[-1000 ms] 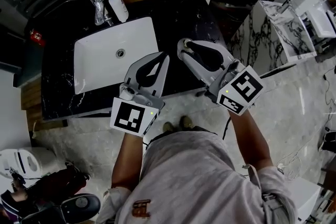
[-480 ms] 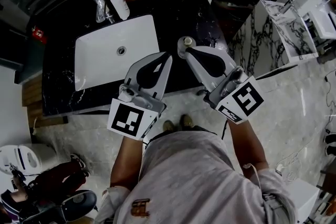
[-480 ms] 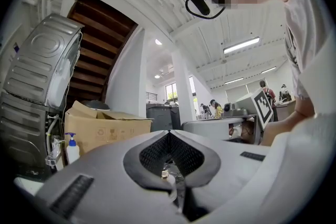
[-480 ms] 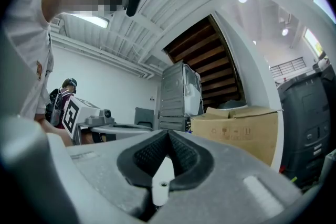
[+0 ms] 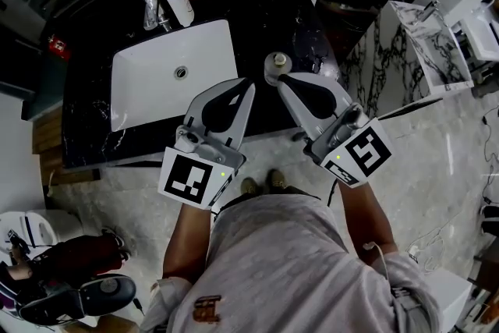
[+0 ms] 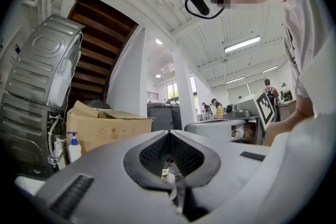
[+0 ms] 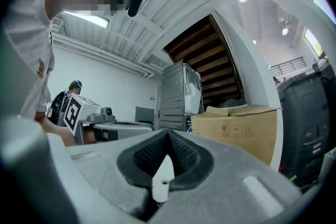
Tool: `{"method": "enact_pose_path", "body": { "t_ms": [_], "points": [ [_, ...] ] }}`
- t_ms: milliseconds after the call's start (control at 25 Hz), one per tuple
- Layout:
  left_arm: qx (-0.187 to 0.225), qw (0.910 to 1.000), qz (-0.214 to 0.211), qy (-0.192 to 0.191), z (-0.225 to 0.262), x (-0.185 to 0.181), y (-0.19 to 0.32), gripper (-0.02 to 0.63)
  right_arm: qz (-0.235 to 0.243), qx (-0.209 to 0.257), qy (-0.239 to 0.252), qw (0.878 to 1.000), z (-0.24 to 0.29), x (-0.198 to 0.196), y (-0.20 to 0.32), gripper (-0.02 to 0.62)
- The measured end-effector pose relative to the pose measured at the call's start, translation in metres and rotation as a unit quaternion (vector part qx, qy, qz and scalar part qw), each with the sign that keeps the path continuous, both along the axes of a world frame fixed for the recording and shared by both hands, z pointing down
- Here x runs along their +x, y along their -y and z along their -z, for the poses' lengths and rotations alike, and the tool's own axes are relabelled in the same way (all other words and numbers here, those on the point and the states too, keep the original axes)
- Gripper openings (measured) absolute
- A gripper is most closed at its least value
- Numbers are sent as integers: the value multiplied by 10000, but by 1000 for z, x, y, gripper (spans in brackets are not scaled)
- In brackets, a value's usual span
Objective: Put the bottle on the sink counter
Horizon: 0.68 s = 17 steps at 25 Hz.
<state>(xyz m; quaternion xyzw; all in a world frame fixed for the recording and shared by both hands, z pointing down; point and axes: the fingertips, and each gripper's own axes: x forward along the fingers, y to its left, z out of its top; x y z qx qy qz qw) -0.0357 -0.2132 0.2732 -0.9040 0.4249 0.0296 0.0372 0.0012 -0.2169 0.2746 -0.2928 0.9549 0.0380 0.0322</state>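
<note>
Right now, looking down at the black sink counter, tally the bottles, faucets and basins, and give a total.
bottles: 2 (pump bottle, small bottle)
faucet: 1
basin: 1
Total: 4

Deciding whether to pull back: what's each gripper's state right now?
Left gripper: closed, empty.
Right gripper: closed, empty; bottle stands just past its tips.

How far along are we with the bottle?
Done: the bottle stands upright on the counter, right of the sink. In hand: nothing; the right gripper is shut and empty next to it, the left gripper shut too. Left: probably just backing away.
</note>
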Motion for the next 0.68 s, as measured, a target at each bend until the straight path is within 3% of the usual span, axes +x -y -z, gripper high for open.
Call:
{"method": "enact_pose_path", "body": {
  "t_ms": [680],
  "points": [
    [-26,10000,28,-31,-2,4,5,2,104,-35,-84,9999,-3,3,2,2]
  ]
}}
